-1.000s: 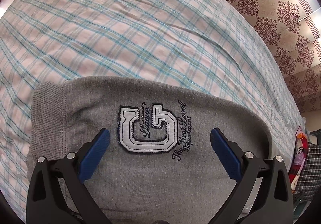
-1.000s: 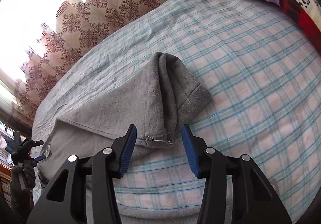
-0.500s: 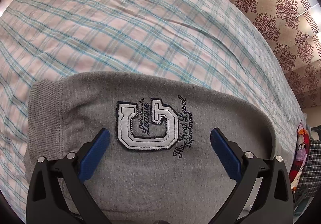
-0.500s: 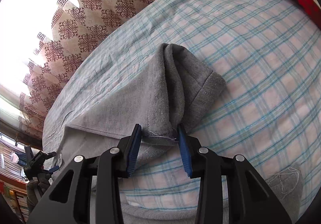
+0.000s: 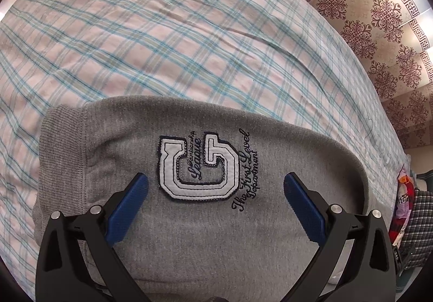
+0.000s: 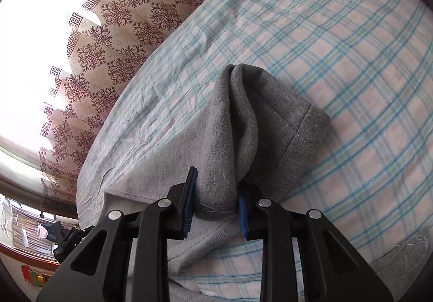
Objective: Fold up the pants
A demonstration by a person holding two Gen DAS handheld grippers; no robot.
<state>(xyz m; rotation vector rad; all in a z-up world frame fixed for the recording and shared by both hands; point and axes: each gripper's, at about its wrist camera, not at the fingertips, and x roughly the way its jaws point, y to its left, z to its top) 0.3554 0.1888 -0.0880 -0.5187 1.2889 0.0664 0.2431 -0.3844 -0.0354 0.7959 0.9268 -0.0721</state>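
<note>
Grey sweatpants (image 5: 189, 234) lie on a plaid bed sheet (image 5: 162, 45). In the left wrist view I see their ribbed waistband (image 5: 58, 156) at the left and a white letter patch (image 5: 197, 166) with dark script. My left gripper (image 5: 215, 188) is open, its blue pads hovering wide either side of the patch. In the right wrist view the bunched grey leg end (image 6: 259, 123) with its stitched hem lies ahead. My right gripper (image 6: 216, 204) is shut on this leg fabric, which bulges between the pads.
Patterned curtains (image 6: 113, 20) hang along the far side of the bed, with bright window light. Colourful bedding (image 5: 406, 207) lies at the right edge of the left wrist view. The plaid sheet (image 6: 351, 58) stretches beyond the pants.
My right gripper moved forward onto the leg end and closed on the fabric. The left gripper stayed open and drifted slightly over the patch.
</note>
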